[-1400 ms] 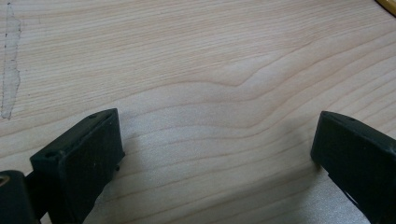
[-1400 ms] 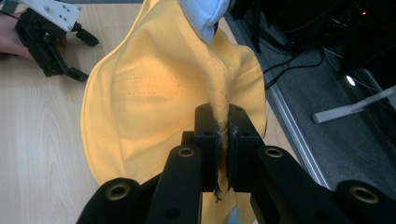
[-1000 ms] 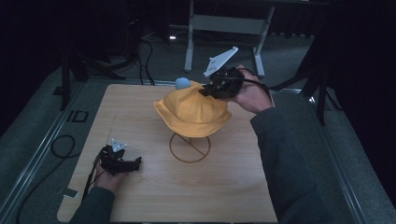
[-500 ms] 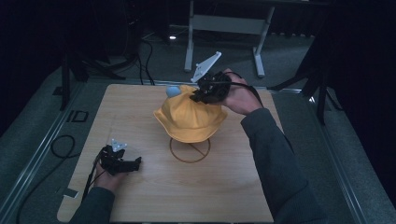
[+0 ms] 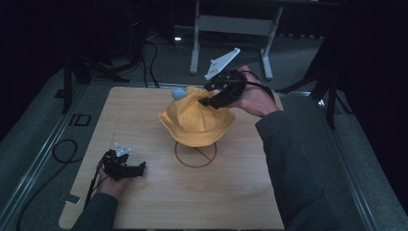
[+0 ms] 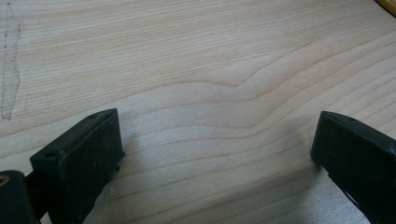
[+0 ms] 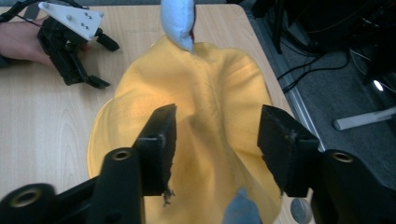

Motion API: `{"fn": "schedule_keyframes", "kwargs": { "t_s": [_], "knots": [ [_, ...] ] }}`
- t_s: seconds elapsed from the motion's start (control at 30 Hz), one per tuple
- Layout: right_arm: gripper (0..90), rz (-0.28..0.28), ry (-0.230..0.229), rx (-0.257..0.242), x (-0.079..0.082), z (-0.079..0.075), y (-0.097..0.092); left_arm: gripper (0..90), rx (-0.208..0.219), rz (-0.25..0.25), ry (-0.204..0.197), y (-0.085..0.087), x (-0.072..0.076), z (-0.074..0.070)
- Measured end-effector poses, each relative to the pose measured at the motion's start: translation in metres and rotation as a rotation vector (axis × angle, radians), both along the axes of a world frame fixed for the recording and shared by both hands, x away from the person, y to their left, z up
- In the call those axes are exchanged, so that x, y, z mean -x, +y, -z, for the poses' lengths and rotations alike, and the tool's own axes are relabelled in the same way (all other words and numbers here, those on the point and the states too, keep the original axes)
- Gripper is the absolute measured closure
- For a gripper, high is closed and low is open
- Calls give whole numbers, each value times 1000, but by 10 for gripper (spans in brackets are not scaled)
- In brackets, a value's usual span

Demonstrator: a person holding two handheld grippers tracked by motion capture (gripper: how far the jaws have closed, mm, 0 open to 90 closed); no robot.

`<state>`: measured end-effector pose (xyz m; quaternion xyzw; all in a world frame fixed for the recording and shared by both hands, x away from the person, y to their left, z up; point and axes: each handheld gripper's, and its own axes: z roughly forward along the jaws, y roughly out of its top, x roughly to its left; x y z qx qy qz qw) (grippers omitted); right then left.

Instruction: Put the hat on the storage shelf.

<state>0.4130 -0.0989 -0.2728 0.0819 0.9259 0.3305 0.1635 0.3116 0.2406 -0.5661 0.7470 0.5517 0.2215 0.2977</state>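
Above the yellow hat [image 5: 195, 122], right gripper [image 5: 208, 95] unclenched; left gripper [image 5: 139, 168] likewise, tabletop-level.

Hats: one [image 5: 196, 122]
Stands: one [image 5: 195, 155]
Tables: one [image 5: 231, 192]
My grippers: two — left [image 5: 139, 168], right [image 5: 207, 95]

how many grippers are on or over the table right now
2: the left gripper rests low near the table's front-left; the right gripper is at the yellow hat, jaws apart.
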Motion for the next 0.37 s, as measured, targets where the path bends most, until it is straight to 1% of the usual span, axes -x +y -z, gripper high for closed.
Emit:
{"fn": "schedule_keyframes", "kwargs": {
  "t_s": [0.13,0.37],
  "knots": [
    [420,16,-13,-9,1,-3,-5,22,1,1,1,0,0,0],
    [390,18,-16,-22,2,-8,-11,22,0,0,0,0,0,0]
  ]
}}
